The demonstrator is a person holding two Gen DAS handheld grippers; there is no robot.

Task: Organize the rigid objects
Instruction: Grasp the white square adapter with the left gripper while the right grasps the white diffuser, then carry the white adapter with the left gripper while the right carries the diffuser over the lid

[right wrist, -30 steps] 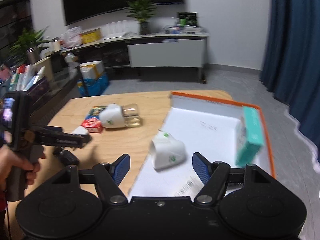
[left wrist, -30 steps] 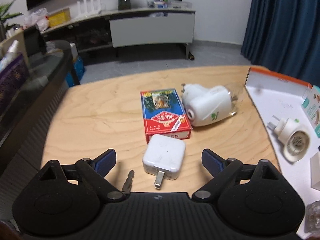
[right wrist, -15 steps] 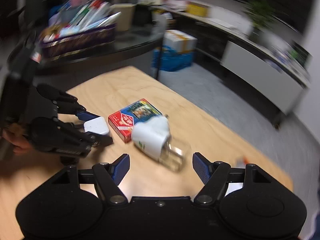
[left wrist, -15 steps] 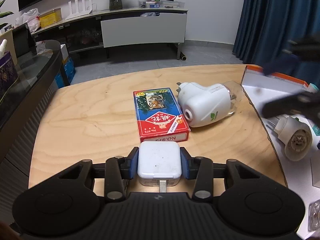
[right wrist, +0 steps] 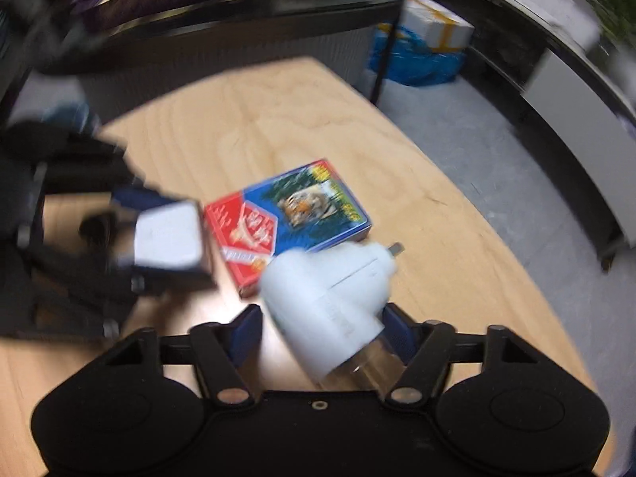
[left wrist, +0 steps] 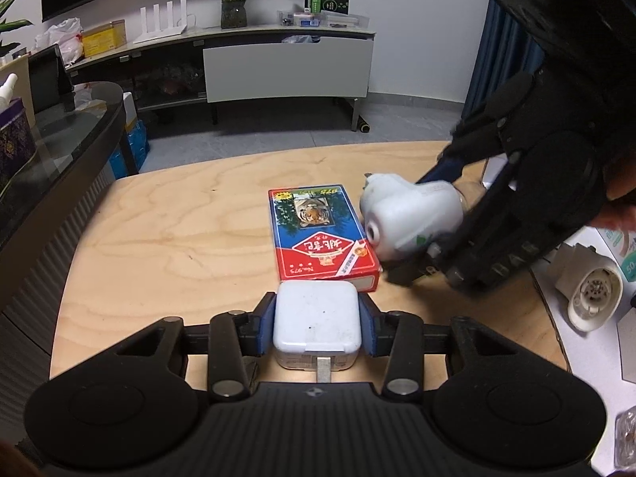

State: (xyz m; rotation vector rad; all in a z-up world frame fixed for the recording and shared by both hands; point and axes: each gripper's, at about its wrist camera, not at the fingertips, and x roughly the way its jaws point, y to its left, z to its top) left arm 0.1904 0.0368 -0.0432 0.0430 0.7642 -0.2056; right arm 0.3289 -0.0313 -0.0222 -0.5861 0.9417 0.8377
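Gripping white charger, left tool clenched; only right view shows right tool closing around plug-in.

The right tool has just been narrowing its jaws around a white plug-in device, which lies tilted between the blue pads; the right pad touches its side, while a gap shows at the left pad. Its clear bottle end points back toward the camera (the picture is blurred here). Just behind it a red and blue card box lies flat on the wooden worktop. To the left, the left tool clamps a white square charger beside the box.
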